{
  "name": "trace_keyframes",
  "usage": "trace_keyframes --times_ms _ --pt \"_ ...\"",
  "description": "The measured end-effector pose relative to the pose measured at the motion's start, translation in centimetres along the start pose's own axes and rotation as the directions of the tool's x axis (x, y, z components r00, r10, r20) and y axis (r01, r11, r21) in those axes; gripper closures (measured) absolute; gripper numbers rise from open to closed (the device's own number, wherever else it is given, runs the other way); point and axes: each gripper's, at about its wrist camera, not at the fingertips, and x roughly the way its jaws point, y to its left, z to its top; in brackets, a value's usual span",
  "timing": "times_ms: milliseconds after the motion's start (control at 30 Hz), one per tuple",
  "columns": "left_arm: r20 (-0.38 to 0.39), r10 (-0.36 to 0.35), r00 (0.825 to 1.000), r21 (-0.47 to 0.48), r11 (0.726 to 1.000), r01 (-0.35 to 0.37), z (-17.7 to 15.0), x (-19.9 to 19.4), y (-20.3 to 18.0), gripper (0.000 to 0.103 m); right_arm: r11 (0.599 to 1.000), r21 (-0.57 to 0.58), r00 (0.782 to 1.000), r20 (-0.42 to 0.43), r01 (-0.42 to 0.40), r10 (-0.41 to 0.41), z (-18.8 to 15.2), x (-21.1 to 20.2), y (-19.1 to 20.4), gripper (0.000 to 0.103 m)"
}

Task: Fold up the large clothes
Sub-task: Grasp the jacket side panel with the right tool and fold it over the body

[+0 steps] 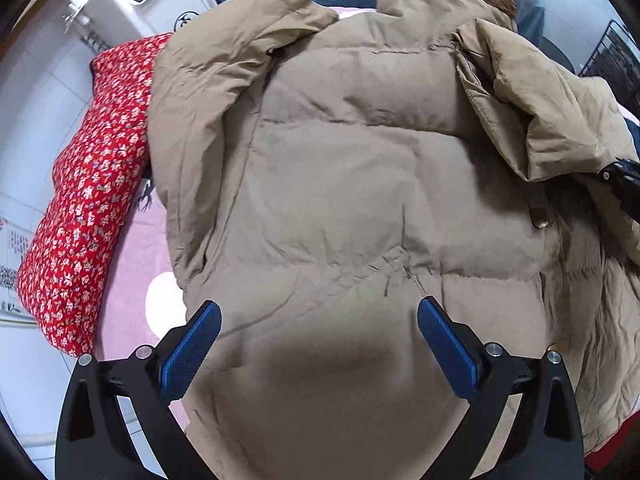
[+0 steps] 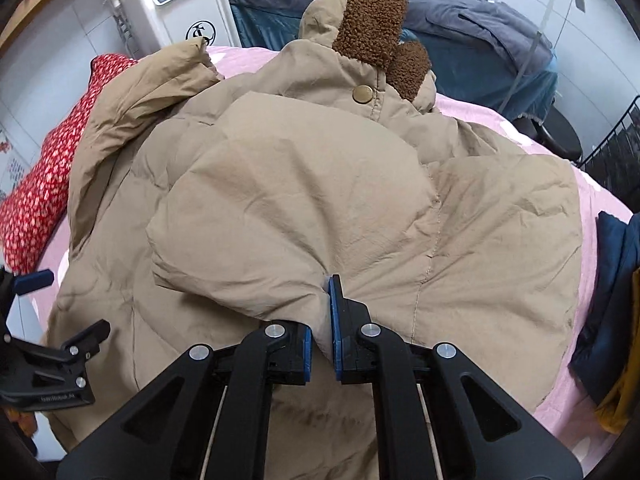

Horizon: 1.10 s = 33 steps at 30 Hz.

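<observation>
While right hand-held gripper (image 2: 320, 320) pinches jacket (image 2: 304, 200), labels unreadable

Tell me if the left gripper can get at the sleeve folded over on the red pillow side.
Probably yes. The left gripper is open and empty over the jacket, and that sleeve lies exposed on top, with nothing covering it.

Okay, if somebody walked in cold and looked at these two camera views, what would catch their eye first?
Most likely the big tan puffer coat spread over the pink bed cover, filling both views, with its brown fleece collar at the far end. Next, the right gripper pinching a fold of its sleeve, while the left gripper hovers open above the coat's body. The red floral pillow at the left edge stands out too.
</observation>
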Motion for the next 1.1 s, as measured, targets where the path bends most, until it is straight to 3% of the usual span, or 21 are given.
trace_keyframes --times_ms 167,267,367,500,567,600,633,767,867,967,1033,1100 --pt "0.010 0.004 1.000 -0.013 1.000 -0.003 0.2 -0.2 0.4 0.006 0.995 -0.103 0.999 -0.046 -0.015 0.010 -1.2 0.9 1.1 0.093" --pt "0.012 0.001 1.000 -0.006 1.000 -0.001 0.4 -0.1 0.1 0.006 0.984 -0.178 0.997 -0.082 -0.018 0.004 -3.0 1.7 2.0 0.086" --pt "0.009 -0.001 1.000 0.012 1.000 0.001 0.8 0.1 -0.4 0.006 0.972 -0.234 0.997 -0.075 -0.004 -0.014 -4.6 1.8 2.6 0.058" --pt "0.033 -0.001 0.999 0.045 0.999 0.000 1.7 -0.3 -1.1 0.006 0.989 -0.145 0.999 -0.030 -0.028 0.023 -4.8 -0.6 1.7 0.050" --pt "0.047 -0.004 0.999 0.060 0.998 0.001 2.3 -0.5 -1.4 0.006 0.996 -0.072 0.999 -0.006 -0.053 0.052 -4.7 -2.1 0.6 0.039" --pt "0.058 -0.008 0.998 0.069 0.998 0.004 2.9 -0.7 -1.6 0.006 0.996 -0.037 0.996 0.020 -0.087 0.087 -4.7 -3.0 -0.2 0.023" --pt "0.064 -0.011 0.998 0.073 0.997 0.007 3.2 -0.8 -1.9 0.006 0.994 -0.020 0.993 0.041 -0.108 0.109 -4.7 -3.7 -0.7 0.013" --pt "0.098 -0.019 0.995 0.095 0.995 0.010 5.4 -1.3 -2.9 0.006 0.992 -0.107 0.997 0.003 -0.072 0.072 -5.2 -4.2 -0.6 0.012" --pt "0.136 -0.031 0.990 0.095 0.995 0.018 7.1 -2.3 -3.7 0.006 0.992 -0.108 0.996 0.049 -0.073 0.078 -5.3 -5.6 -1.1 0.012" --pt "0.167 -0.065 0.984 0.103 0.993 0.048 8.8 -3.2 -4.6 0.006 0.999 0.038 0.994 0.106 -0.033 0.029 -4.8 -6.9 -4.5 0.012" --pt "0.169 -0.089 0.982 0.121 0.990 0.069 9.5 -3.2 -5.7 0.006 0.984 0.180 0.997 0.077 0.008 -0.022 -4.4 -6.5 -7.9 0.012" --pt "0.161 -0.122 0.979 0.156 0.983 0.097 10.0 -3.1 -7.7 0.006 0.956 0.293 1.000 0.018 0.008 -0.014 -4.3 -5.3 -10.9 0.012"
